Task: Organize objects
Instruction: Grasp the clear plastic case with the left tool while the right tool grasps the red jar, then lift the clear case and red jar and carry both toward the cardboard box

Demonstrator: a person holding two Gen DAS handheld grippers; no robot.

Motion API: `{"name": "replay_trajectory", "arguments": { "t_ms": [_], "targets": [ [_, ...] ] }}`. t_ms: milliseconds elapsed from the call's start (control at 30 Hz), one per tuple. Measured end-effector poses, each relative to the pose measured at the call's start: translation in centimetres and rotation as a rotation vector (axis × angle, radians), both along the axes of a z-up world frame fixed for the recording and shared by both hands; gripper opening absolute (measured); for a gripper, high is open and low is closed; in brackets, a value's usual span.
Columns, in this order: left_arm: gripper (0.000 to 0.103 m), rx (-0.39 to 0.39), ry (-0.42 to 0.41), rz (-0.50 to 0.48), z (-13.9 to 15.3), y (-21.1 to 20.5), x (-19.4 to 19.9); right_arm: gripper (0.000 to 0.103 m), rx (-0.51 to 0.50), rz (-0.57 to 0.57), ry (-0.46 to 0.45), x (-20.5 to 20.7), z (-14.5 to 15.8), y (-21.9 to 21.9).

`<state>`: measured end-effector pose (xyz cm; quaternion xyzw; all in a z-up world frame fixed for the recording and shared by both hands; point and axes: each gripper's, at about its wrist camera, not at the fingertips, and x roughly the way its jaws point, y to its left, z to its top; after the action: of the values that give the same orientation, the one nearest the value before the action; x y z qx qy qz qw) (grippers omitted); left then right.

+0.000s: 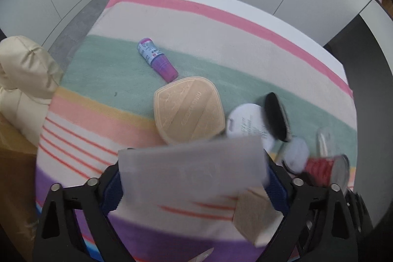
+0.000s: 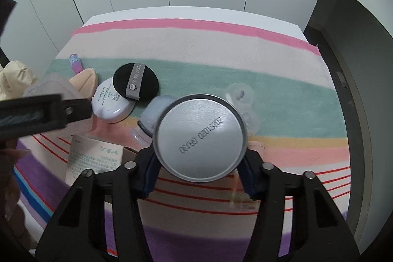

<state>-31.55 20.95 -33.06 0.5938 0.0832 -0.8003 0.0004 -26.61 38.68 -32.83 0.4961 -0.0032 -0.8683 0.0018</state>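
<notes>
- Two grippers, each closed on a load above the striped cloth (image 2: 221, 46).
- Right gripper (image 2: 200, 179): its jaws grip a can (image 2: 200, 136) by the side wall. The can's long axis runs toward the camera, its flat stamped end facing the lens, and it sits centred between the fingers.
- Left gripper (image 1: 194, 176): its jaws clamp a pale frosted box (image 1: 191, 168), blurred, with its long side running across the jaws.
- Beyond the can lie a black powder puff (image 2: 136, 81) leaning on a white compact (image 2: 111, 104), both to the left and nearer the left hand.
- Any set-down spot for the can is my judgement only; the bare green stripe lies ahead.
</notes>
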Motion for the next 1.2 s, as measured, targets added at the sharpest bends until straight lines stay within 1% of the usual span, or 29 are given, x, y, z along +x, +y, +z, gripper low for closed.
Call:
{"name": "replay_trajectory", "arguments": {
  "t_ms": [67,200,267,400,633,800,900,1033,1133,1200],
  "targets": [
    [0.085,-0.004,0.009,-0.001,-0.5,0.0,0.0,0.057,0.003,0.007,0.001,0.0,0.0,0.1],
    [0.083,0.026,0.035,-0.013,-0.5,-0.1,0.4,0.057,0.009,0.008,-0.004,0.2,0.1,0.3],
    [0.083,0.01,0.042,-0.023,-0.4,0.1,0.7,0.056,0.015,-0.005,-0.016,0.3,0.3,0.5],
    [0.083,-0.016,0.042,-0.047,-0.1,0.6,1.6,0.056,-0.009,-0.021,-0.031,0.8,0.9,0.9],
    [0.083,-0.06,0.074,-0.068,2.6,0.0,2.3,0.056,-0.022,-0.021,-0.031,2.0,2.8,0.9],
    [0.083,-0.059,0.072,-0.065,4.9,-0.9,3.3,0.056,-0.026,-0.026,-0.009,2.6,5.7,0.8],
    [0.083,-0.063,0.096,-0.075,7.0,-1.4,3.8,0.056,-0.024,-0.028,0.025,3.2,8.4,0.7],
    [0.083,-0.072,0.134,-0.098,10.5,-1.8,4.7,0.056,-0.027,-0.037,0.051,3.7,11.7,0.4],
    [0.083,-0.066,0.156,-0.118,13.1,-2.3,5.4,0.056,-0.039,-0.022,0.083,4.3,14.4,-0.1],
    [0.083,-0.062,0.171,-0.119,14.7,-2.7,5.7,0.056,-0.041,-0.012,0.087,4.6,16.2,-0.6]
  ]
}}
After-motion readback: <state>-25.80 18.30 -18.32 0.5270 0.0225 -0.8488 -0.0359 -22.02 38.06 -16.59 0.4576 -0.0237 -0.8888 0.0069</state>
